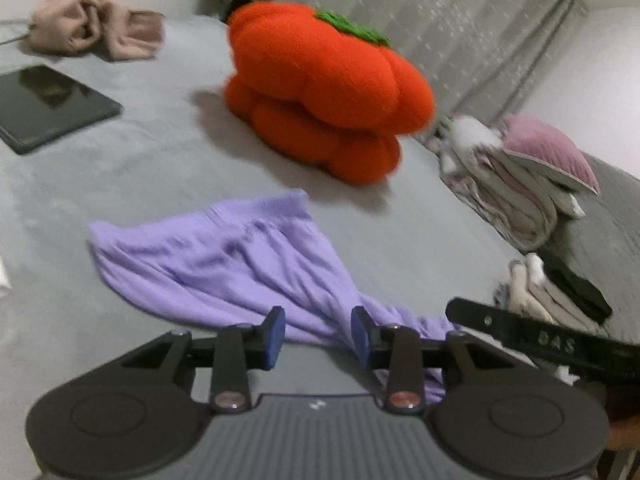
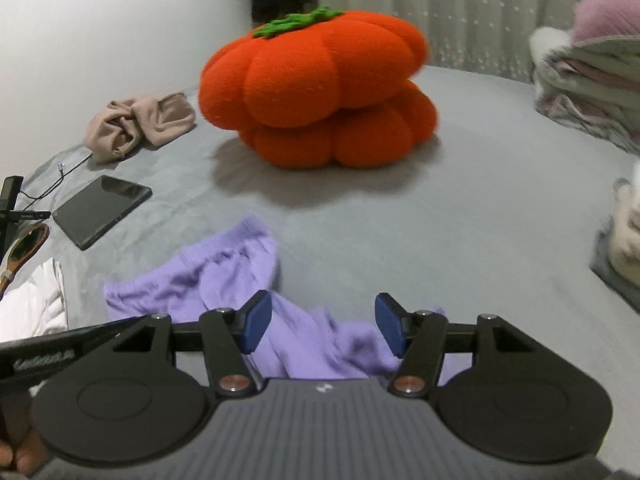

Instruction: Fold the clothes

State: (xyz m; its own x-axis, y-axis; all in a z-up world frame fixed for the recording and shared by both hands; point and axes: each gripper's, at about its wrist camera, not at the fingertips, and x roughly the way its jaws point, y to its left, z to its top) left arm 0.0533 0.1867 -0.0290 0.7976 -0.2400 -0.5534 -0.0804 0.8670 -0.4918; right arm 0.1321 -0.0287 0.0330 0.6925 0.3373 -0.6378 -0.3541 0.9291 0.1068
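Note:
A lilac knit garment [image 1: 224, 256] lies crumpled on the grey bed cover [image 1: 120, 184], its ribbed waistband at the far end. My left gripper [image 1: 319, 336] hovers over the near end. Its blue pads [image 1: 276, 336] stand apart and the cloth runs between and under them without being pressed. In the right wrist view the same garment [image 2: 192, 280] spreads to the left. My right gripper [image 2: 322, 328] is open wide above its bunched near part, holding nothing. A black piece of the other gripper [image 1: 520, 336] crosses the lower right of the left wrist view.
A big orange pumpkin plush [image 1: 320, 92] sits behind the garment. A dark tablet [image 1: 44, 108] and a beige crumpled garment [image 1: 92, 28] lie at the left. Folded clothes under a pink pillow [image 1: 520, 184] and a smaller stack [image 1: 552, 296] stand at the right. A white cloth [image 2: 36, 304] lies near left.

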